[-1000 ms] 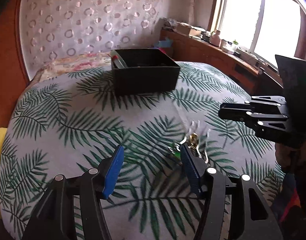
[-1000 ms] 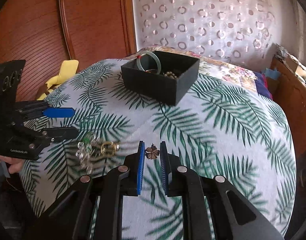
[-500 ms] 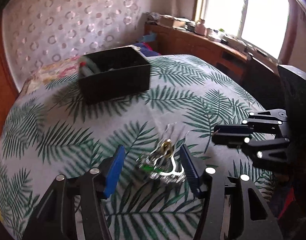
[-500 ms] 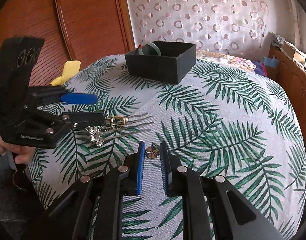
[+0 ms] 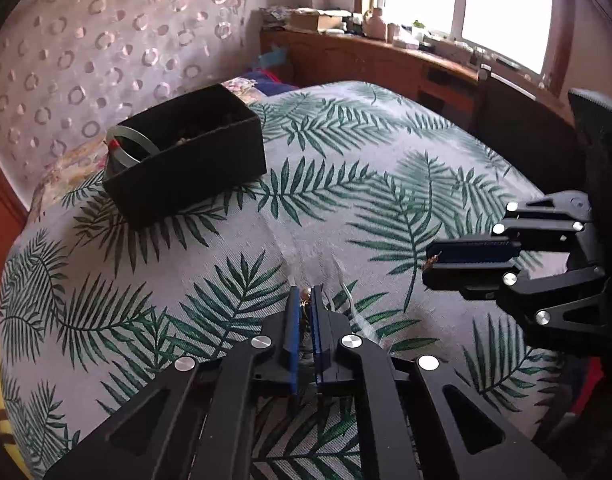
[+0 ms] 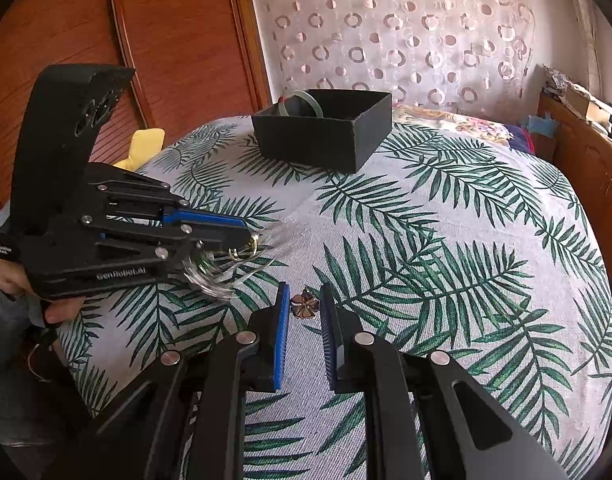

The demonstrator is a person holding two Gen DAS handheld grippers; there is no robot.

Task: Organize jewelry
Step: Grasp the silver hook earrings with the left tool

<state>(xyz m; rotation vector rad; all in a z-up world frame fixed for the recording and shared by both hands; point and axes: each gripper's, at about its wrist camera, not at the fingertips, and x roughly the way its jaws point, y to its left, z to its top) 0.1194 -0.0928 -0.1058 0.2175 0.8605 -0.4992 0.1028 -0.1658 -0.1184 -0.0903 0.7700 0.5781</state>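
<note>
Left gripper (image 6: 247, 242) pinches the tangled gold-and-clear earring cluster (image 6: 225, 270) mid-left, right gripper (image 6: 304, 304) pinches the small bronze flower charm (image 6: 303, 306) lower centre; dangling loops could snag or slip before the black open box (image 6: 326, 136).

The left gripper (image 5: 304, 300) is seen at the near edge, its blue pads drawn almost together on a small gold-coloured piece of jewelry (image 5: 305, 293) (only a sliver of it shows between them). A leaf-printed cloth (image 5: 209, 256) is spread under it. To the right, the right gripper (image 5: 430, 259) is held side-on, a small brownish trinket (image 5: 430, 261) pinched at its tips. At the far left a black box (image 5: 193, 168) is set on the cloth, with a pale green bangle (image 5: 131, 144) leaned inside its left end. A bright window (image 5: 466, 4) is seen far right.
</note>
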